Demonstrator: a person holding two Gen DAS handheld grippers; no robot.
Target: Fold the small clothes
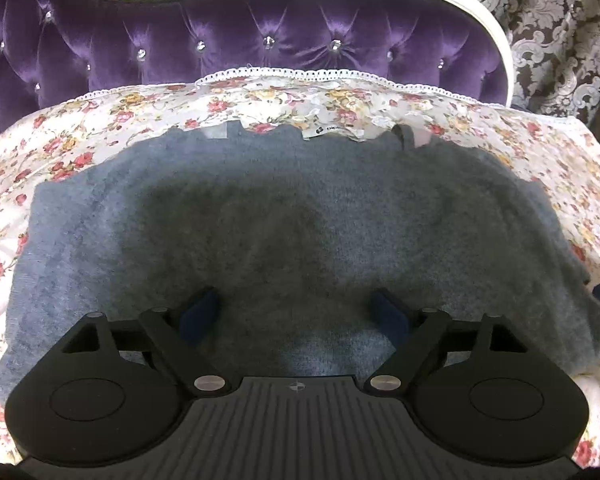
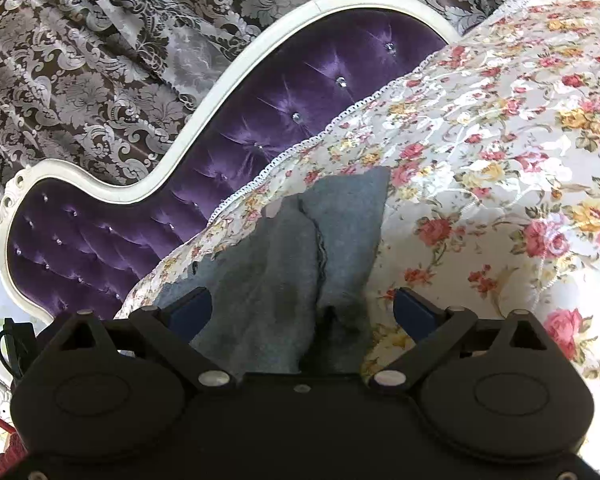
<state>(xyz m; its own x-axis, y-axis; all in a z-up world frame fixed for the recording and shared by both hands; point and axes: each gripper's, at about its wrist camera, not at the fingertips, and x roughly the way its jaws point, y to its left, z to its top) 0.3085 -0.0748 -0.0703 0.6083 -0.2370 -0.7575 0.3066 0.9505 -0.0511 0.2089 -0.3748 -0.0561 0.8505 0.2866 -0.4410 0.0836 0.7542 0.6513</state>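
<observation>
1. The grey-blue garment (image 1: 300, 220) is a fuzzy, fleece-like knit, spread wide and mostly flat across the floral bedspread (image 1: 100, 120). Its nap looks darker through the middle and paler toward the edges.
2. Along its far edge, a few pale, translucent tags or labels (image 1: 332, 132) lie where the cloth meets the bedspread; one carries small dark print, too small to read.
3. In your right wrist view the same garment (image 2: 276, 264) shows as a narrower tapering shape with a seam or fold edge (image 2: 320, 248) running down it; one flap overlaps the other.
4. Your left gripper (image 1: 300, 312) hangs over the near part of the garment, tilted downward. Its blue-padded fingers (image 1: 202, 308) stand wide apart with only flat cloth beneath the gap; nothing is pinched.
5. Your right gripper (image 2: 302, 308) is also spread wide. The garment's near end sits in the gap, but the pads (image 2: 410, 310) do not press on it; the right-hand pad is over bedspread.
6. No containers in view. The bedspread has a white lace trim (image 1: 300, 74) and backs onto a purple tufted headboard (image 1: 220, 40) with a white frame (image 2: 220, 112); patterned damask curtains (image 2: 80, 60) hang behind.
</observation>
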